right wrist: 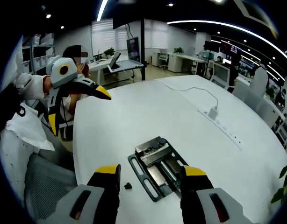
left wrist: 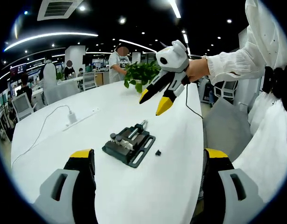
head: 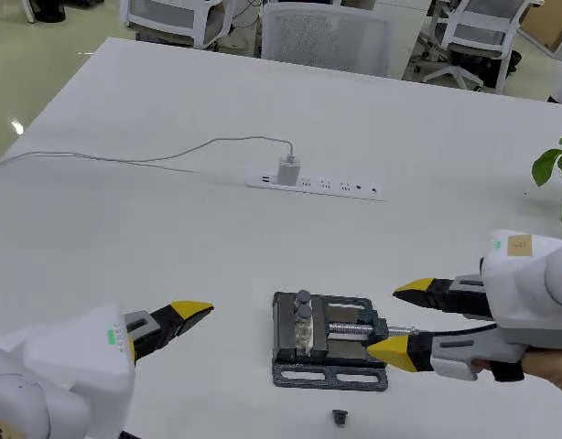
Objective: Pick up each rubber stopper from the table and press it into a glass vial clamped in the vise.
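right claw (head: 402,320): jaws spread wide, nothing between them; held just right of the vise, tips toward it.
left claw (right wrist: 82,115): likewise wide open and empty; over bare table, left of the vise and apart from it.
stopper (head: 340,418): small dark plug lying loose on the table (head: 171,229), just in front of the vise on the near side, touching nothing.
stopper's axis: too small to tell upright from tipped, or which end is narrow.
vise (head: 329,366): flat on the table, screw running left to right in the head view.
vials (head: 303,304): two grey round tops, upright between the vise's jaws at its left end; seemingly plugged already.
step in hand: probably fetching the loose stopper; best straddled from above, gripped across its sides, narrow end kept downward for pressing.
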The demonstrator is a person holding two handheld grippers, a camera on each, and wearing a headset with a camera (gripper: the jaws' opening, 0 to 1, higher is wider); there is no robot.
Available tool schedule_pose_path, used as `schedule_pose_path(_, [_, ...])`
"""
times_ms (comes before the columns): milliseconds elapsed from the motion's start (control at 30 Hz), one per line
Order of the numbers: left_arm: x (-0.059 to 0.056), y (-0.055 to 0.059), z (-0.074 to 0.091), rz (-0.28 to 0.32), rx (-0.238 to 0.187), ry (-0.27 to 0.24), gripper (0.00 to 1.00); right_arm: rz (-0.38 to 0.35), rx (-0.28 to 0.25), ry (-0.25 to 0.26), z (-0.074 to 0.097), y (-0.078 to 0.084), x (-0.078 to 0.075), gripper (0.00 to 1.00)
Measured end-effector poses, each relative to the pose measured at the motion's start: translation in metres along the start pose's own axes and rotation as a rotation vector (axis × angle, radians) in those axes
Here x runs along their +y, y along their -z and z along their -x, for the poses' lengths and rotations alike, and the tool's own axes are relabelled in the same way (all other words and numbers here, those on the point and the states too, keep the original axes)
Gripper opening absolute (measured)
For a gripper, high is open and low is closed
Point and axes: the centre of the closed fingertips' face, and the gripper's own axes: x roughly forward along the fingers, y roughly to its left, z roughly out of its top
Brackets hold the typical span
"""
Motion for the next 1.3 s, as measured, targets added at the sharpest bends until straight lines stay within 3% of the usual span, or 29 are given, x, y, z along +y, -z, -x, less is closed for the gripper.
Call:
schedule_pose_path(400, [-0.005, 0.001, -0.003, -0.011, 0.023, 0.007, 0.99, -0.003, -0.072, -0.037, 0.013, 0.027, 0.017, 0.69])
schedule_pose_path(633, [-0.006, 0.0, -0.006, -0.015, 0.033, 0.009, 0.99, 0.009, -0.076, -0.072, 0.016, 0.046, 0.029, 0.73])
schedule_pose_path(1033, [-0.006, 0.0, -0.008, -0.015, 0.04, 0.015, 0.99, 0.069, -0.024, -0.086, 0.01, 0.075, 0.036, 0.68])
schedule_pose_path(1300, [-0.006, 0.001, -0.008, -0.014, 0.041, 0.016, 0.99, 0.092, 0.003, -0.098, 0.005, 0.082, 0.039, 0.55])
